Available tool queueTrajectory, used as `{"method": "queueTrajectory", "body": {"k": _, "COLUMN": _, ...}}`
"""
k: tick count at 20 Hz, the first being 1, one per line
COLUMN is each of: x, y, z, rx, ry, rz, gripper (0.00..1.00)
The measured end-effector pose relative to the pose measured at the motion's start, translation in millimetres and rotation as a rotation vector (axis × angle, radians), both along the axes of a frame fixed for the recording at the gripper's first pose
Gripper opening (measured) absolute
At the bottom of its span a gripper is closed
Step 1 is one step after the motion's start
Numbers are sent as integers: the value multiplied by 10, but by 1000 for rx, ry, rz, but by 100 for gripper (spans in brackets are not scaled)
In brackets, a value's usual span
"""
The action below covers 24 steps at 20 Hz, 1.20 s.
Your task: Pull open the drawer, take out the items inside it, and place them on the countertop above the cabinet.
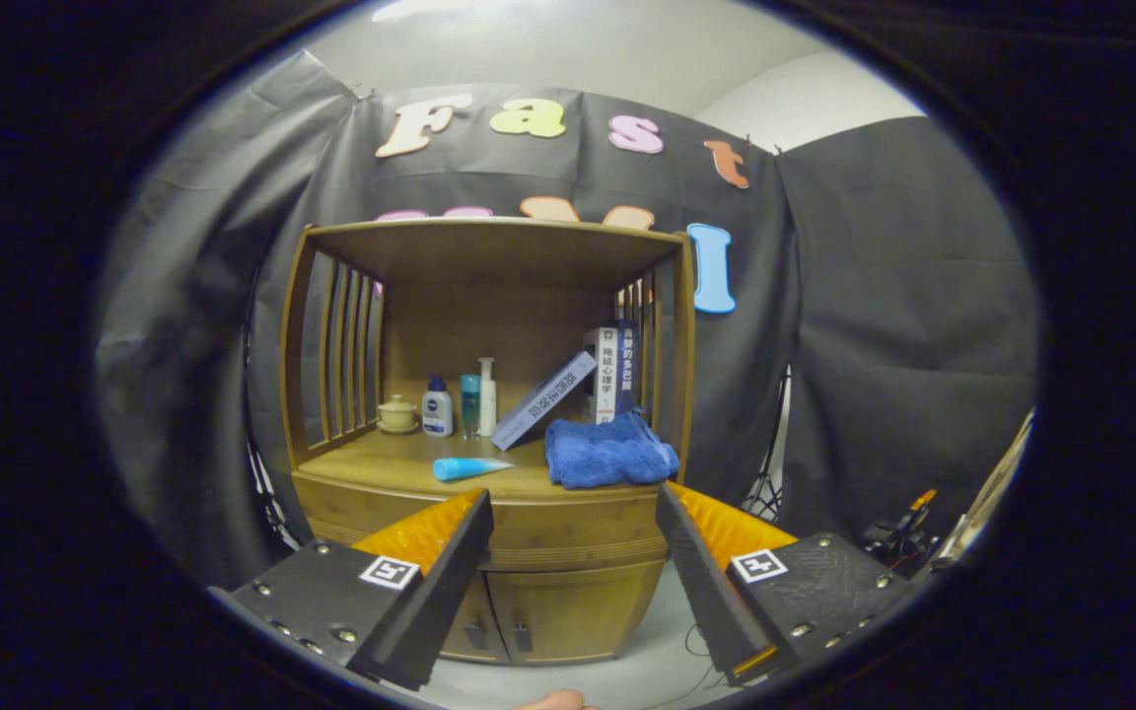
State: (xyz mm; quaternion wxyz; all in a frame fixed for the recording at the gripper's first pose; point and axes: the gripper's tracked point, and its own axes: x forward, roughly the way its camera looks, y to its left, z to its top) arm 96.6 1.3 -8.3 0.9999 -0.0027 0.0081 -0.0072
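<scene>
Gripper view: the tool [573,513] is open, its fingers spread wide and holding nothing, aimed level at the wooden cabinet [568,602]. The closed drawer [568,528] lies between and just beyond the fingertips, under the surface [400,463]. On the surface rest a blue tube [467,467], a blue towel [607,451], bottles [460,402], a small pot [397,413] and books [609,370].

Towel [607,452] right of tube [467,467] on countertop [381,465]; books [578,390] behind.
</scene>
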Motion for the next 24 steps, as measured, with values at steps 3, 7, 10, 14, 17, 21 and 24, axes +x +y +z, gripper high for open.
{"method": "queueTrajectory", "body": {"k": 3, "x": -13, "y": 11, "z": 2, "rx": 2, "ry": 2, "rz": 2, "gripper": 99}}
{"method": "queueTrajectory", "body": {"k": 7, "x": -10, "y": 4, "z": 6, "rx": 5, "ry": 0, "rz": 2, "gripper": 99}}
{"method": "queueTrajectory", "body": {"k": 10, "x": -9, "y": 0, "z": 12, "rx": 6, "ry": -1, "rz": 2, "gripper": 99}}
{"method": "queueTrajectory", "body": {"k": 14, "x": -11, "y": -21, "z": 3, "rx": 10, "ry": -1, "rz": 0, "gripper": 99}}
{"method": "queueTrajectory", "body": {"k": 17, "x": -19, "y": -40, "z": -6, "rx": 15, "ry": 1, "rz": -4, "gripper": 99}}
{"method": "queueTrajectory", "body": {"k": 21, "x": -18, "y": -64, "z": -27, "rx": 19, "ry": 4, "rz": -5, "gripper": 99}}
{"method": "queueTrajectory", "body": {"k": 24, "x": 4, "y": -83, "z": -31, "rx": 17, "ry": 1, "rz": 6, "gripper": 99}}
